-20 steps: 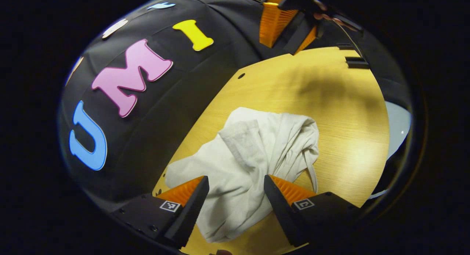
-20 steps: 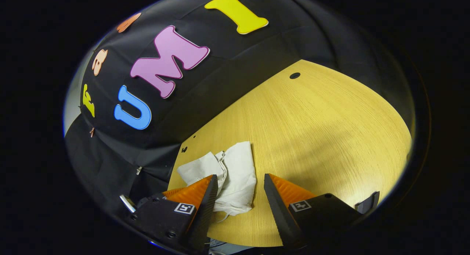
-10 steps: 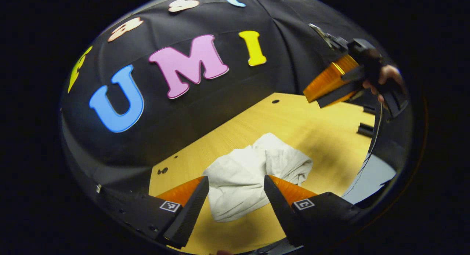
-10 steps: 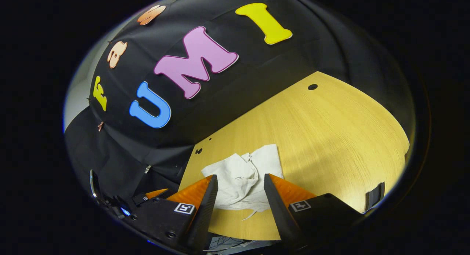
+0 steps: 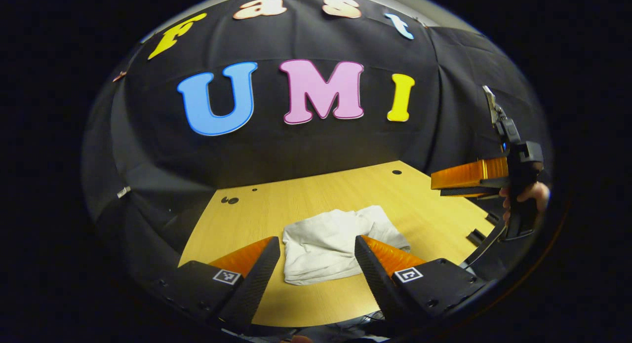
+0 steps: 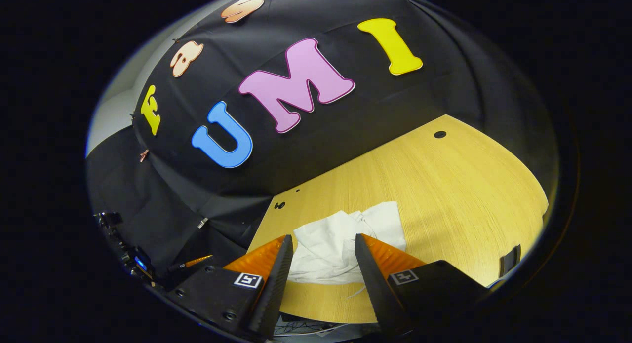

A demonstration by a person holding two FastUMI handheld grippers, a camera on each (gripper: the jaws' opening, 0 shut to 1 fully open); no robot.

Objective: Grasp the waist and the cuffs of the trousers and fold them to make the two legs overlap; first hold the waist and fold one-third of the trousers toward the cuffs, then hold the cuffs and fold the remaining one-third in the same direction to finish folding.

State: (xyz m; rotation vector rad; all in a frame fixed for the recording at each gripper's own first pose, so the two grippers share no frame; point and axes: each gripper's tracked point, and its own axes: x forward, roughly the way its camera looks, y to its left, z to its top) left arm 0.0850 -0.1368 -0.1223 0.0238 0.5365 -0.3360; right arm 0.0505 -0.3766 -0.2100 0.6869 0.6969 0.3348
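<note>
Nearest, left gripper view: left claw [image 5: 317, 251], two wedge-shaped ribbed fingers on blocky housings bearing small square markers, set apart with nothing between them, raised clear of the bench. Between and beyond the finger tips: trousers [image 5: 335, 244], pale off-white woven cloth, soft and creased, gathered into a compact, roughly rectangular folded bundle lying flat near the front middle of the bench [image 5: 276, 214]. Bench surface: light yellow wood-grain laminate, smooth, with small round holes near its far edge. Off to the right, well apart from the cloth and held above the bench: right claw [image 5: 444, 185], seen side-on as a ribbed wedge on a dark handle, gripped by a hand [image 5: 526, 195]. Farthest: black draped cloth wall.

Nearest, right gripper view: right claw [image 6: 323, 249], same ribbed wedge fingers and marker-bearing housings, spread apart and clamping nothing. Beyond the tips: trousers [image 6: 345, 234], rumpled white bundle with a thin loose cord trailing at its near edge, resting near the front edge of the bench [image 6: 469, 195]. Past it: bare wood-grain surface, then the black wall.
</note>
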